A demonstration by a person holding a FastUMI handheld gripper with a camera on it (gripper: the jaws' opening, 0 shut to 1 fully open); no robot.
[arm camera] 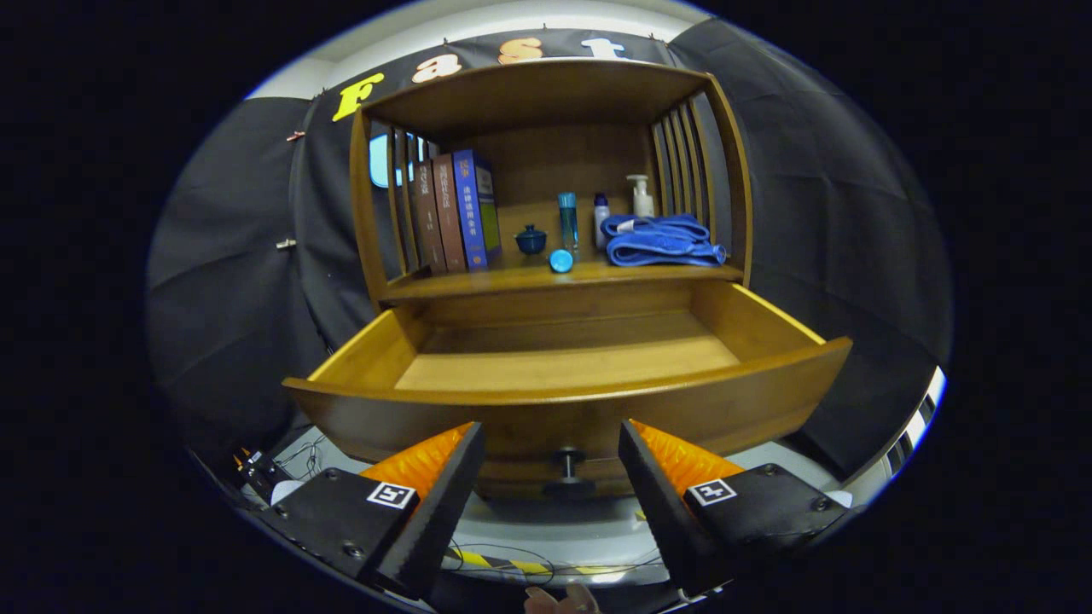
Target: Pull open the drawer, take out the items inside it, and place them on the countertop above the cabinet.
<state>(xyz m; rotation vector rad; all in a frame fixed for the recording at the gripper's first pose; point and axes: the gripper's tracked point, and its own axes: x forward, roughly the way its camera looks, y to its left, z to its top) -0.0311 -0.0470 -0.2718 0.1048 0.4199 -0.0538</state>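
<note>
The wooden drawer [563, 401] is pulled wide open just ahead of my fingers, and its inside shows bare wood. Its dark round knob [567, 465] sits between my fingers, a little beyond the tips. My gripper [553, 439] is open with nothing between the fingers. On the countertop [512, 280] above the drawer lie a folded blue towel [661, 240], a small blue lidded pot [531, 240], a round blue cap [560, 261], a tall blue bottle [568, 220], a small white bottle [601, 217] and a white pump bottle [641, 196].
Several books [452, 211] stand upright at the left of the countertop. Slatted wooden side walls and a top board enclose the shelf. Cables and yellow-black tape [512, 563] lie on the floor below the drawer. Part of a hand [559, 601] shows beneath my fingers.
</note>
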